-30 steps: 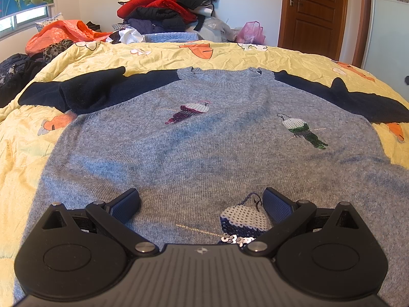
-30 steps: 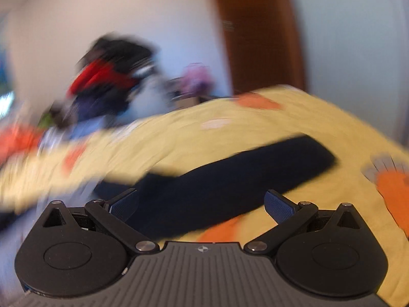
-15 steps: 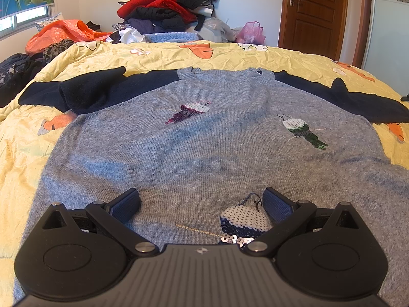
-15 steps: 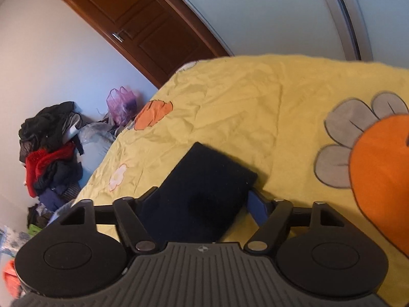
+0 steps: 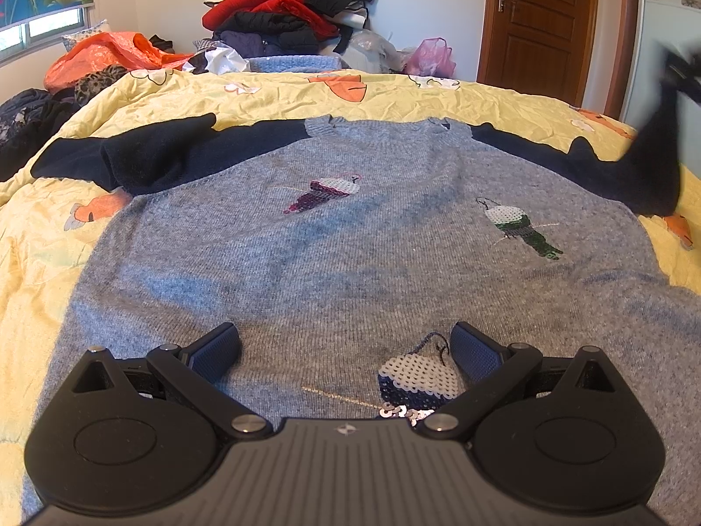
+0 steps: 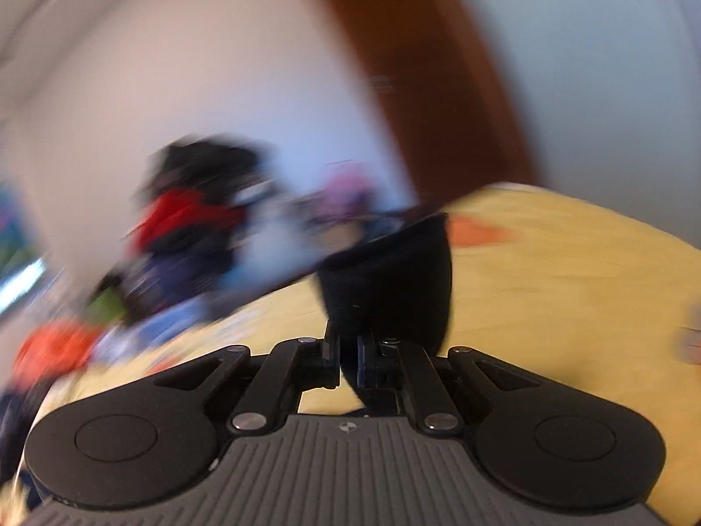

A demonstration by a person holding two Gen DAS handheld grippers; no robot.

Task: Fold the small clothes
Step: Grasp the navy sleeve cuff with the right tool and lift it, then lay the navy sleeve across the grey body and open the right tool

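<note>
A grey sweater [image 5: 350, 263] with navy sleeves lies spread flat, front up, on the yellow quilt [image 5: 39, 236] of the bed. The left hand-held gripper [image 5: 346, 350] hovers low over the sweater's hem, its fingers spread wide and gripping nothing; a beaded bird patch [image 5: 418, 379] on the knit sits just inside its right finger.

The right hand-held gripper [image 6: 348, 361] is clenched on the cuff end of the right sleeve [image 6: 394, 289], the dark fabric pinched between its nearly closed fingers and rising in front of the camera. In the left wrist view that sleeve [image 5: 648, 166] is lifted off the quilt at the far right edge; the picture is smeared there, so how high it hangs is hard to judge. The left sleeve [image 5: 144, 158] lies folded back on itself beside the shoulder. A pile of clothes [image 5: 285, 13] stands beyond the bed.
</note>
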